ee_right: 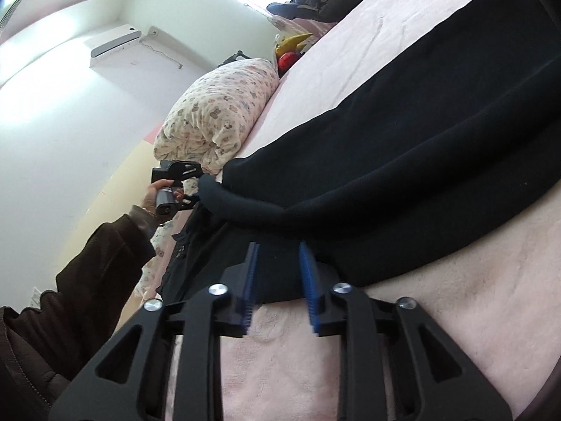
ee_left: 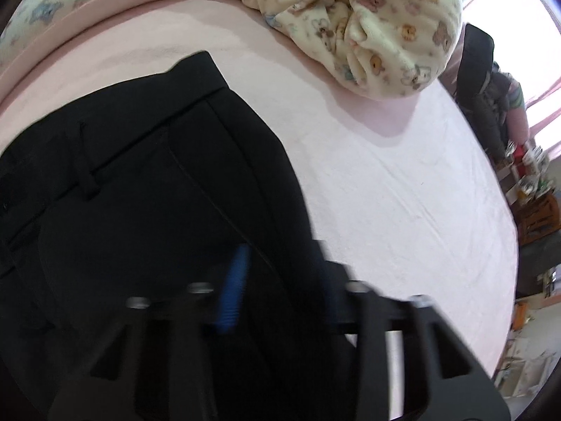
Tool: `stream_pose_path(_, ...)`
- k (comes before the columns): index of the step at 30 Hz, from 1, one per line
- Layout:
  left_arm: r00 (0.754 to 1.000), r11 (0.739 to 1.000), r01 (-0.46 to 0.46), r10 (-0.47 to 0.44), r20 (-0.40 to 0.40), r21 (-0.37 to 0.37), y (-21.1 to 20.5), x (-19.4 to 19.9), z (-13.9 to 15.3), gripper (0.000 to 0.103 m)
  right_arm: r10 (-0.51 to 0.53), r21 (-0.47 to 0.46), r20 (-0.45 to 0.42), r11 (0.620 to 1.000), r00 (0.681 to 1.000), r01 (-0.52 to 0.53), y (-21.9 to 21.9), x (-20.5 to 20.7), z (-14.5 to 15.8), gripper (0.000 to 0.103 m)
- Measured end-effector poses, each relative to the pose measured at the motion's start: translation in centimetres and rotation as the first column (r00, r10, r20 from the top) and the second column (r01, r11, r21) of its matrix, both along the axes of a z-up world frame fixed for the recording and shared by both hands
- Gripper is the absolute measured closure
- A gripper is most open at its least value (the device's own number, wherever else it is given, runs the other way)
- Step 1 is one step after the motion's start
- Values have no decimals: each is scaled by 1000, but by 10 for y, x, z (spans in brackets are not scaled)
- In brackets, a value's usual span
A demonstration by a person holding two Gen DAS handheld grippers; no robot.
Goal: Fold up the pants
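Black pants [ee_left: 140, 182] lie on a pink bed sheet [ee_left: 403, 193], waistband and belt loop toward the far left. My left gripper [ee_left: 280, 273] is low over the pants' right edge; its blue pads [ee_left: 233, 287] stand apart, with black cloth between them, blurred. In the right wrist view the pants [ee_right: 420, 133] are doubled over in a thick fold. My right gripper [ee_right: 278, 256] is open, its blue fingertips [ee_right: 305, 266] at the near edge of the fold. The left gripper also shows there [ee_right: 191, 184], held at the far end of the fold.
A bear-print duvet [ee_left: 368, 24] is bunched at the head of the bed, also seen in the right wrist view [ee_right: 217, 112]. Dark clothes [ee_left: 480, 80] and clutter stand past the bed's right edge. The person's brown sleeve [ee_right: 87, 273] is at the left.
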State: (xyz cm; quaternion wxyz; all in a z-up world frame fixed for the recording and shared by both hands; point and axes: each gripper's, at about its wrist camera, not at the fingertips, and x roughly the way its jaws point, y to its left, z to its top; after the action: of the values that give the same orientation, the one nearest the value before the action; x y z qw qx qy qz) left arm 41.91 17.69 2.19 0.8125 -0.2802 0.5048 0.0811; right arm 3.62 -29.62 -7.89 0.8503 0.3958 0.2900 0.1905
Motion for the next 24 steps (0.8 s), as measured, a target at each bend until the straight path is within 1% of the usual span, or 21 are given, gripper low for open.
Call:
stream_pose_path(1, 1000, 1000, -3, 3, 17, -11, 2, -5, 1, 97, 0, -1, -1, 1000, 1000, 0, 1, 0, 1, 76)
stream_pose_path(3, 999, 1000, -15, 15, 50, -7, 7, -16, 5, 97, 0, -1, -1, 1000, 1000, 0, 1, -1, 2, 76)
stream_pose_path(6, 990, 999, -41, 43, 133, -16, 17, -49, 18, 98, -1, -2, -2, 1000, 1000, 1, 2, 1, 3, 76)
stream_pose_path(9, 971, 999, -42, 42, 235, -4, 27, -91, 36, 98, -2, -3, -2, 1000, 1000, 2, 2, 0, 4, 76)
stream_pose_path(10, 961, 999, -45, 48, 274, -17, 33, -112, 42, 98, -3, -4, -1, 1000, 1000, 3, 3, 1, 5, 76)
stream_pose_path(12, 946, 997, -56, 69, 316, -48, 43, -149, 49, 98, -4, -7, -3, 1000, 1000, 4, 4, 0, 5, 76)
stream_pose_path(13, 935, 996, -65, 85, 343, -69, 50, -174, 50, 98, -4, -10, -5, 1000, 1000, 4, 5, 1, 6, 76)
stream_pose_path(15, 918, 992, -82, 113, 380, -98, 60, -213, 49, 98, -7, -15, -6, 1000, 1000, 7, 7, 2, 7, 76)
stream_pose_path(16, 909, 988, -96, 138, 394, -125, 67, -238, 46, 98, -11, -19, -7, 1000, 1000, 11, 8, 1, 8, 76)
stream_pose_path(17, 904, 984, -107, 157, 398, -144, 72, -255, 43, 98, -14, -25, -8, 1000, 1000, 14, 8, 1, 9, 75)
stream_pose_path(18, 900, 979, -119, 175, 398, -163, 77, -272, 38, 98, -17, -31, -7, 999, 1000, 17, 10, 1, 10, 70)
stream_pose_path(20, 897, 974, -147, 206, 391, -174, 85, -303, 22, 98, -27, -42, 0, 999, 1000, 27, 12, -1, 13, 65)
stream_pose_path(21, 899, 970, -163, 222, 377, -182, 89, -316, 11, 98, -30, -45, 2, 999, 1000, 30, 13, -2, 15, 62)
stream_pose_path(24, 914, 961, -194, 250, 321, -195, 96, -329, -15, 97, -49, -48, -18, 998, 999, 48, 14, -3, 22, 56)
